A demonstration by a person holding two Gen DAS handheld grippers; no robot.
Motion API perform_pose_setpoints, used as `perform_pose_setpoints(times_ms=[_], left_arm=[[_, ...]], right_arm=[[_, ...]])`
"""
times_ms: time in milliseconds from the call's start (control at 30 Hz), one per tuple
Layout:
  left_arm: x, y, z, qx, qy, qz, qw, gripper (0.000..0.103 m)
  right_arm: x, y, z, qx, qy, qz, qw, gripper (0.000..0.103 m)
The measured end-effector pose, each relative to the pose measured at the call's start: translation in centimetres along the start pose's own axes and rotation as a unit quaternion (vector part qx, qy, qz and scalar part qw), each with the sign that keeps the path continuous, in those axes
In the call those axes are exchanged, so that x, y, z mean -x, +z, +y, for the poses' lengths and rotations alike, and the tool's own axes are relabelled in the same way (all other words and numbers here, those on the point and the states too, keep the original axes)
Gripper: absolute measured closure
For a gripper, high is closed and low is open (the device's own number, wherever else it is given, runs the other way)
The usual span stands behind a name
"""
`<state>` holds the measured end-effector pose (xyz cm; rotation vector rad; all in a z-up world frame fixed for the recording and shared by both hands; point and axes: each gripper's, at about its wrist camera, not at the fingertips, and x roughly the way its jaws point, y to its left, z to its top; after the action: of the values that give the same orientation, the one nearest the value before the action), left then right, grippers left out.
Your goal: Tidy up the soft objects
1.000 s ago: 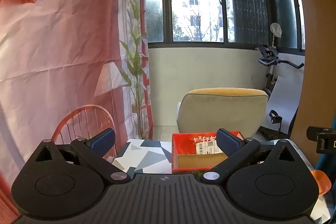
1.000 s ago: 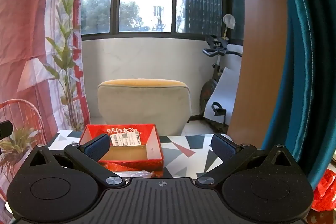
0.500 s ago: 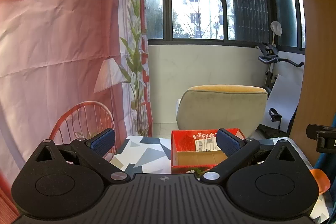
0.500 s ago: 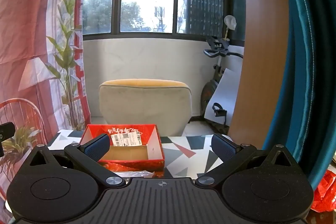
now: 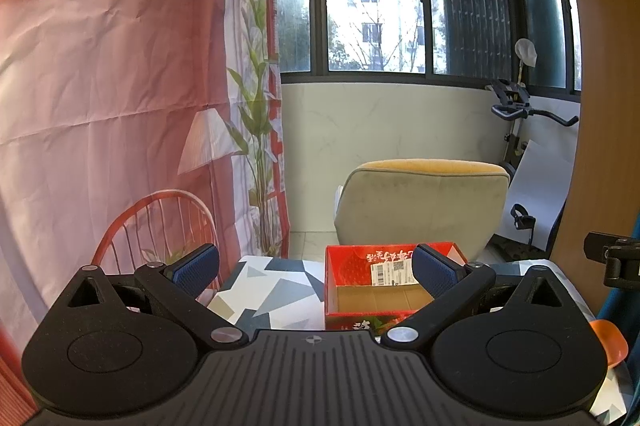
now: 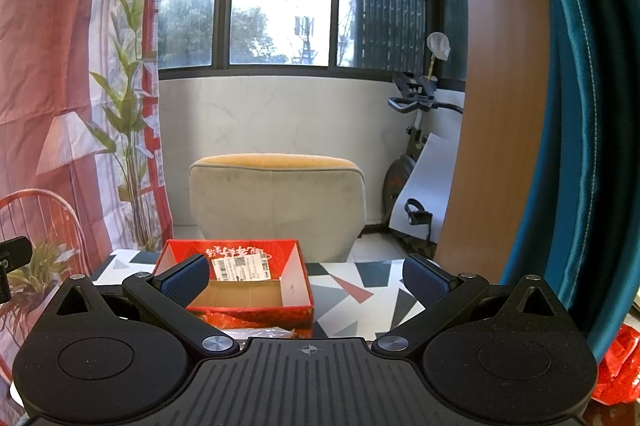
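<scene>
- Left wrist view: left gripper [image 5: 314, 266] is sitting with jaws spread wide, nothing between the blue pads [image 5: 197, 265]. Red cardboard box [image 5: 394, 290] is lying ahead and right of centre on the geometric-print tabletop [image 5: 264, 290], its near wall dropping behind the gripper body. Right pad is overlapping the box's far-right corner in frame, but looks nearer the camera, not touching. Box is looking empty: bare cardboard floor, white shipping label [image 5: 394, 272] on the inner far wall. Its long axis is running left-right across the view.
- No soft object is showing clearly here; only an orange item [image 5: 608, 342] is peeking in at the right edge, type unclear.
- Right wrist view: right gripper [image 6: 306, 278] is also wide open and empty. Same box [image 6: 236, 294] is sitting ahead and left of centre, left pad overlapping its near-left side in frame.
- Something clear and crinkly, probably plastic wrap [image 6: 264, 333], is lying just in front of the box, mostly hidden by the gripper body. Red crinkled material [image 6: 616, 366] is showing at the far right edge.
- Judgement: box is lying between the two grippers, neither clearly closer; right gripper is looking better placed for the red material on its side.
</scene>
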<state>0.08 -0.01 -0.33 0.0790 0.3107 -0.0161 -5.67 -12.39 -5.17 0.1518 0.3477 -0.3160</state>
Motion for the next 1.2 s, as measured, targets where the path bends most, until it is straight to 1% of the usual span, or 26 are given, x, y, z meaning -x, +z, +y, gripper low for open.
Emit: perform_pose_setpoints(times_ms=[1200], left_arm=[[-0.28, 0.19, 0.07, 0.000, -0.002, 0.004, 1.0000, 0.000]], right_arm=[[0.53, -0.04, 0.04, 0.006, -0.002, -0.014, 1.000, 0.000]])
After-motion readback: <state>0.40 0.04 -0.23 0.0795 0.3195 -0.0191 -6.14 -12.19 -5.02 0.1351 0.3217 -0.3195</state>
